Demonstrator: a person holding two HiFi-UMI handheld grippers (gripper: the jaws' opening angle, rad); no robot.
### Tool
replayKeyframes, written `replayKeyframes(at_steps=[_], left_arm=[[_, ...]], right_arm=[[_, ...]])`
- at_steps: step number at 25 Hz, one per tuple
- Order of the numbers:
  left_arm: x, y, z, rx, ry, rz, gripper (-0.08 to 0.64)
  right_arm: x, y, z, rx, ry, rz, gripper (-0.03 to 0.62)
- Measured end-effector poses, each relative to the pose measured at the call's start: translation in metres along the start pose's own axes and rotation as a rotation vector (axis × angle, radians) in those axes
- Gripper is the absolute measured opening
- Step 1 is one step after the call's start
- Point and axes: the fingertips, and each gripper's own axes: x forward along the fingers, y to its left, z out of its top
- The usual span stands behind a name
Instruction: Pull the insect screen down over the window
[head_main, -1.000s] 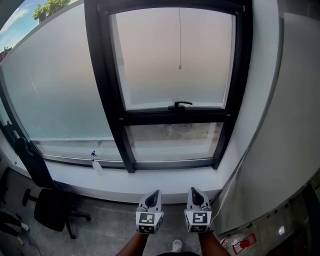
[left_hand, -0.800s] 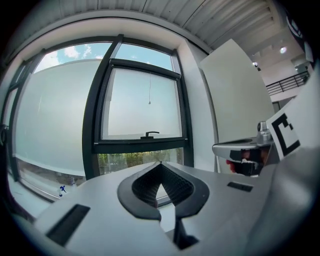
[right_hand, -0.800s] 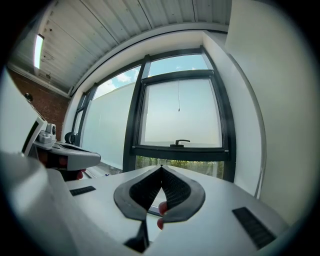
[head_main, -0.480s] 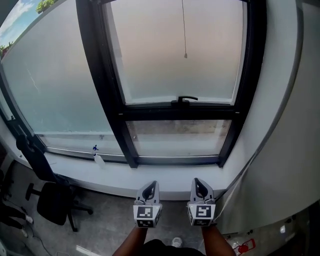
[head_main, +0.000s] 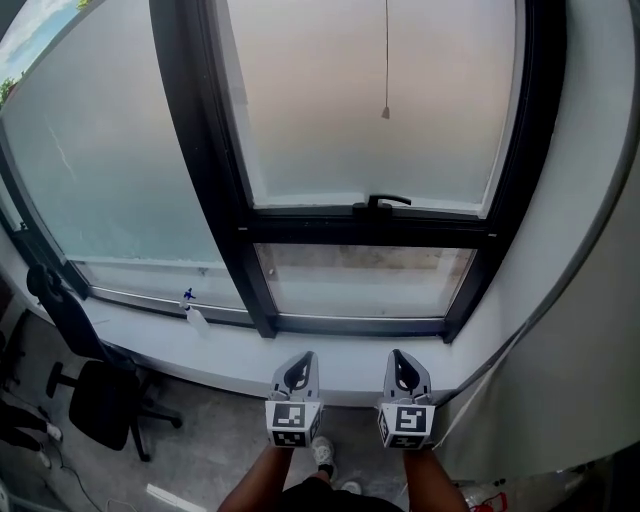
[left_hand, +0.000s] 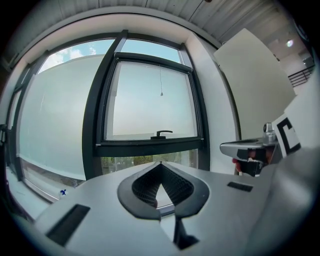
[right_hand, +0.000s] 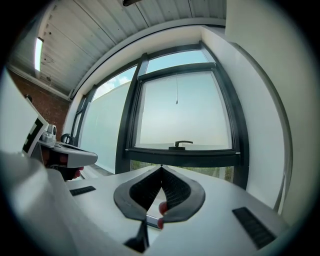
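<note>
A black-framed window (head_main: 215, 200) fills the head view. A thin pull cord with a small weight (head_main: 385, 113) hangs in front of its upper pane. A black handle (head_main: 385, 202) sits on the crossbar below it. The screen itself is out of sight above. My left gripper (head_main: 300, 362) and right gripper (head_main: 402, 360) are side by side, low, short of the sill, both shut and empty. The left gripper view has its shut jaw tips (left_hand: 160, 163) below the handle (left_hand: 161, 134) and the cord (left_hand: 161, 93). The right gripper (right_hand: 161, 167) looks up at the cord (right_hand: 176, 102).
A white sill (head_main: 350, 355) runs under the window, with a small spray bottle (head_main: 193, 315) at its left. A black office chair (head_main: 100, 405) stands on the floor at lower left. A white wall panel (head_main: 590, 300) closes off the right side.
The window has grown larger in the head view and the cord's end has drifted right. Both grippers stay shut, side by side, and sit a little closer to the sill.
</note>
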Motion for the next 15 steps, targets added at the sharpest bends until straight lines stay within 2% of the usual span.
replayKeyframes(at_steps=[8, 15], left_arm=[[0.074, 0.039, 0.019, 0.006, -0.026, -0.037, -0.005], [0.122, 0.053, 0.024, 0.019, -0.019, -0.108, -0.005]], right_arm=[[0.083, -0.002, 0.009, -0.008, 0.001, -0.006, 0.003], [0.140, -0.005, 0.001, 0.001, 0.047, -0.030, 0.003]])
